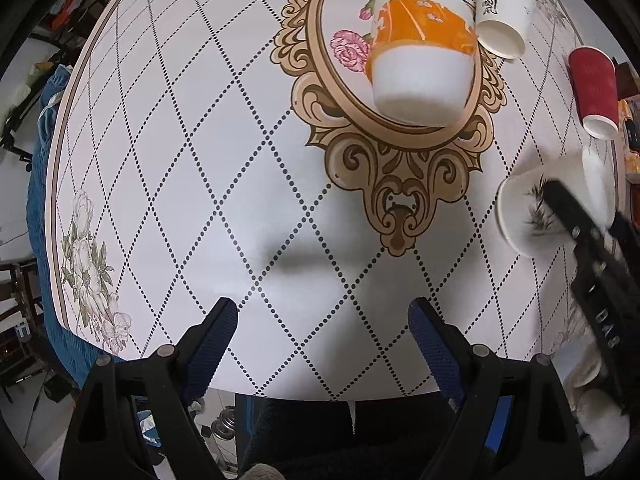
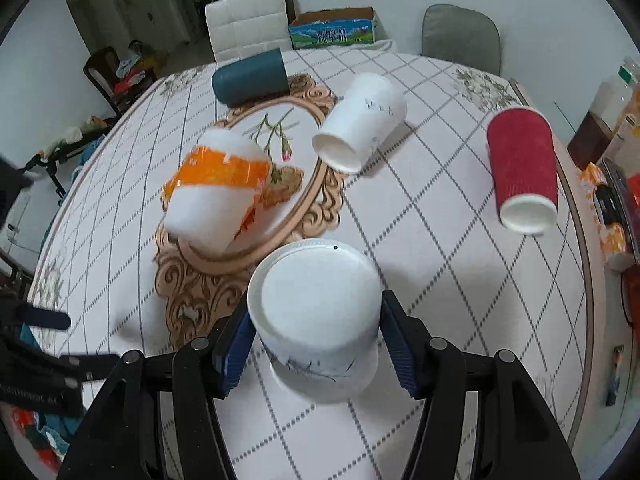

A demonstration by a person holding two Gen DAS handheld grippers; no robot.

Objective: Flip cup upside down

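Note:
My right gripper [image 2: 314, 340] is shut on a white paper cup with a dark sprig print [image 2: 320, 316]; the cup is held bottom up, its flat base facing the camera, just above the table. In the left wrist view the same cup [image 1: 532, 208] shows at the right with the right gripper's black body on it. My left gripper [image 1: 322, 320] is open and empty above the patterned tablecloth [image 1: 200, 160], well left of that cup.
An orange-and-white cup [image 2: 216, 196] lies on its side on the oval medallion. A white printed cup [image 2: 360, 124], a red ribbed cup [image 2: 522, 168] and a dark teal cup [image 2: 250, 78] also lie on their sides. Bottles and boxes [image 2: 608, 128] stand at the right edge.

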